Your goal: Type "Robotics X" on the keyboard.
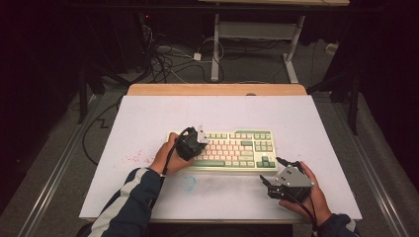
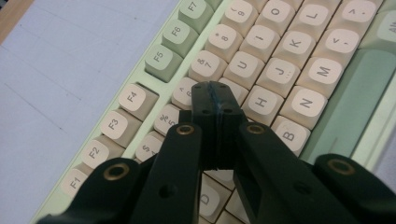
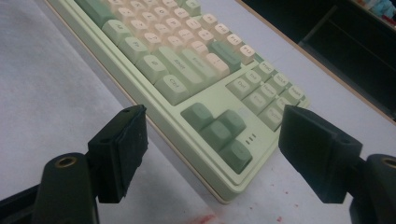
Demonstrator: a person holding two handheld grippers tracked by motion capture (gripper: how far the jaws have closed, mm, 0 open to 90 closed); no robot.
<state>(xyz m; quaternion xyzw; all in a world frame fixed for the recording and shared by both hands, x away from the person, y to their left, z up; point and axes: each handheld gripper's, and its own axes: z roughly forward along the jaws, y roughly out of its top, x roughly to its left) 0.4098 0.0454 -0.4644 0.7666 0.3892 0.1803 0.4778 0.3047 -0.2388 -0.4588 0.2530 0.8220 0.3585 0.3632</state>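
Left gripper (image 2: 215,91), jaws pressed together and empty, is poised on the keyboard (image 1: 247,165) mid-keypress; right gripper (image 3: 212,154) waits wide open; typing looks underway.

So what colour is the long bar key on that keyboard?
The space bar is pale green, like the keyboard's case; it shows best in the left gripper view.

Keyboard (image 1: 234,150) is placed mid-table (image 1: 148,118); left gripper (image 1: 196,139) is positioned over its left keys, right gripper (image 1: 276,178) just beside its near right corner.
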